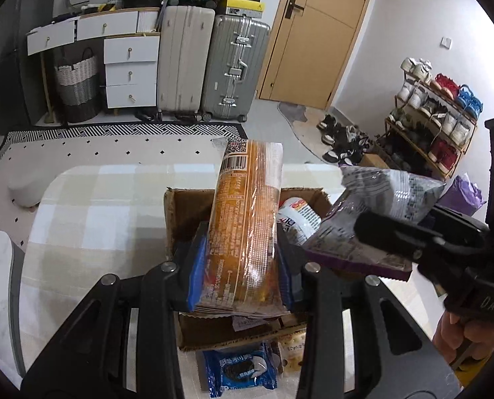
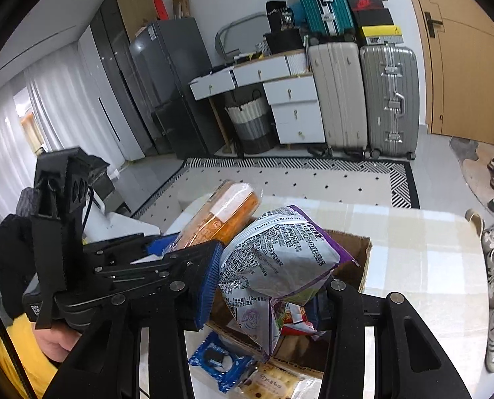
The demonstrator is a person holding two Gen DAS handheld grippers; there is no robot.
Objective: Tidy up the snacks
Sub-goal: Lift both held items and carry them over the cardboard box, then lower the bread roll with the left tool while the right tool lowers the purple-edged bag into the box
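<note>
Snacks gathered at the cardboard box, which stands open near the middle of the checked worktop. Largest of them: one long orange packet, clamped low on its length between the blue pads of the left hand-held gripper and held upright over the box; probably light and fairly stiff, film slippery, contents likely crushable, so best gripped across the firm middle rather than the flat sealed end. Next: one silver-and-purple bag, pinched in the narrowly closed right hand-held gripper, hanging over the box's right side; soft, puffy, crinkly, likely to swing or slip, so better taken near a crimped seam. Inside the box: one white packet seen from the left wrist, something red-and-white from the right, neither identifiable. Outside, toward the worktop's near edge: one blue cookie pack and, just beside it, one pale cracker pack, both small, flat and brittle within. Loose snacks counted: two held, two lying outside.
</note>
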